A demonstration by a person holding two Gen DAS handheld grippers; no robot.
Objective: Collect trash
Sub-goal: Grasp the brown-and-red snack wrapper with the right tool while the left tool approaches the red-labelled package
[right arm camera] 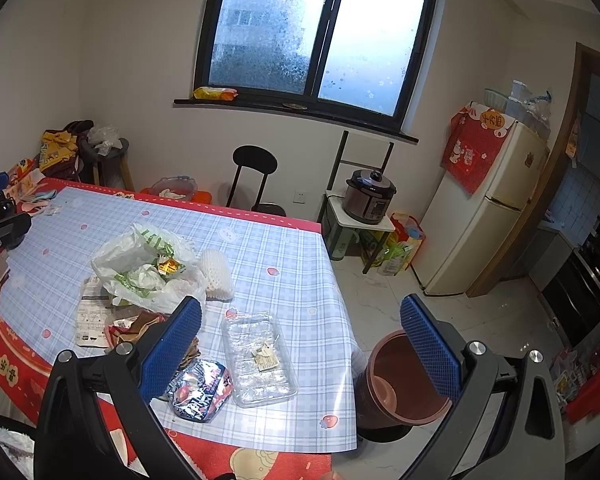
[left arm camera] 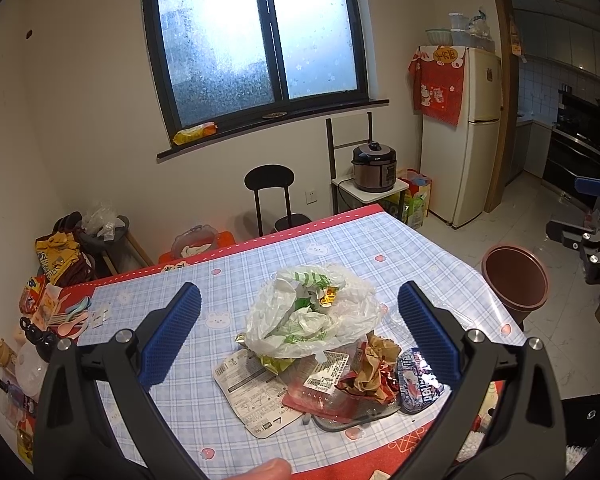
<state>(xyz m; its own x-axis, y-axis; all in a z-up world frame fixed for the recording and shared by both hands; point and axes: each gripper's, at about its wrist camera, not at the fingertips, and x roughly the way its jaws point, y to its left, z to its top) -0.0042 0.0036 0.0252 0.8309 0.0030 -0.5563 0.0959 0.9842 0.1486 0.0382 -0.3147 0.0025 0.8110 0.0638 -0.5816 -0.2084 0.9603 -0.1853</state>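
Note:
A pile of trash lies on the checked tablecloth (left arm camera: 236, 276): a white plastic bag (left arm camera: 312, 312) with green print, a flat printed wrapper (left arm camera: 248, 388), crumpled brown paper (left arm camera: 374, 364), a red-lidded clear box (left arm camera: 320, 388) and a blue snack packet (left arm camera: 418, 380). My left gripper (left arm camera: 300, 336) is open, above and around the pile. In the right wrist view, a clear plastic tray (right arm camera: 258, 360), the blue packet (right arm camera: 200, 394) and a white foam net (right arm camera: 218, 274) lie by the bag (right arm camera: 148, 268). My right gripper (right arm camera: 300, 344) is open and empty above the table's corner. A brown bin (right arm camera: 404, 384) stands on the floor beside the table.
The bin also shows in the left wrist view (left arm camera: 516, 276). Cups and spoons (left arm camera: 66, 316) crowd the table's left edge. A black chair (right arm camera: 254, 176), a rice cooker on a stand (right arm camera: 370, 196) and a fridge (right arm camera: 488, 216) stand beyond the table.

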